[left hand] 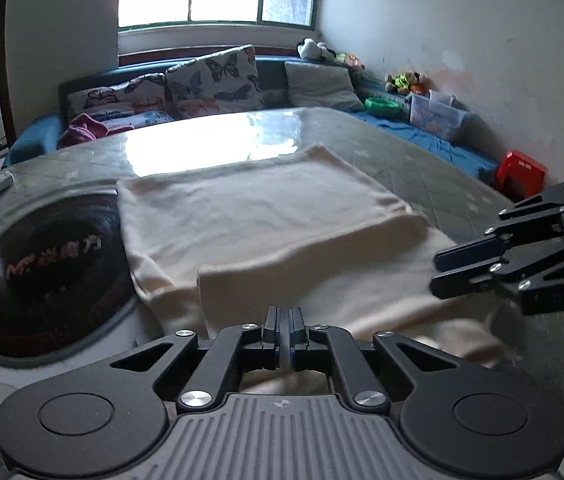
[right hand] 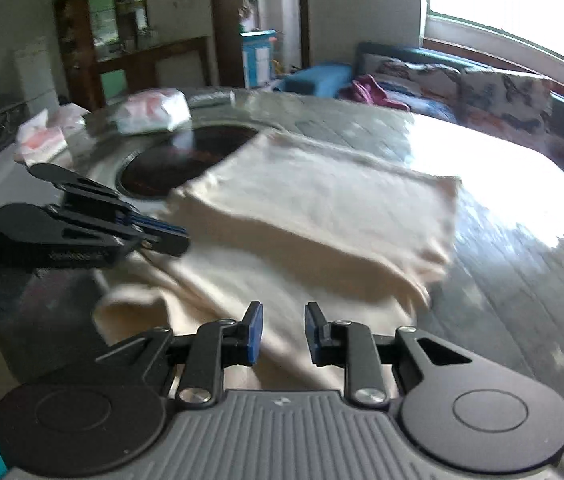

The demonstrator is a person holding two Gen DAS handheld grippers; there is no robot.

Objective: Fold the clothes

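A cream garment (left hand: 265, 216) lies partly folded on the glass-topped table (left hand: 434, 168); a folded layer rests on top and its near end hangs toward me. My left gripper (left hand: 285, 316) is shut, with nothing visible between its pads, just above the garment's near edge. My right gripper (right hand: 279, 328) is open and empty over the garment's near part (right hand: 282, 232). In the left wrist view the right gripper (left hand: 440, 276) sits at the right, beside the cloth. In the right wrist view the left gripper (right hand: 179, 238) sits at the left, shut at the cloth's edge.
A round black cooktop (left hand: 41, 268) is set into the table left of the garment. Plastic-wrapped packs (right hand: 149, 112) lie beyond it. A sofa with butterfly cushions (left hand: 213, 80) runs behind the table. A red stool (left hand: 520, 174) stands at the right wall.
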